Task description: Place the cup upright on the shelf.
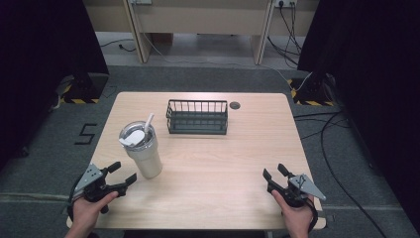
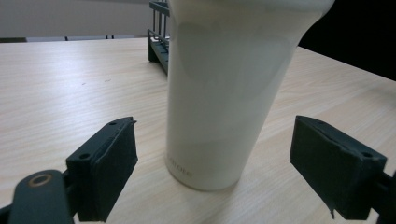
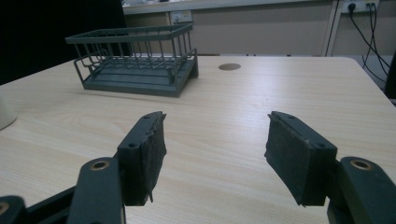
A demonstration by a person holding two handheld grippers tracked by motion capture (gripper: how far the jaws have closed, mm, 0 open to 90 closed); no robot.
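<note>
Left gripper [image 1: 122, 174] — jaws spread wide, gripping nothing — is facing the cream steel tumbler [image 1: 143, 151], just beside it; right gripper [image 1: 275, 173], likewise released, is hovering well apart from the tumbler.

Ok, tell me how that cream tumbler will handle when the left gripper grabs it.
The tumbler looks rigid, so it probably won't give under the open left gripper. Its smooth wall may slip. It is tall, narrower at the base, with a lid and straw on top, so a high push could tip it.

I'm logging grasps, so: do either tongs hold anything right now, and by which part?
Nothing is held. The left tongs stand open around the tumbler base without touching; the right tongs are open.
</note>
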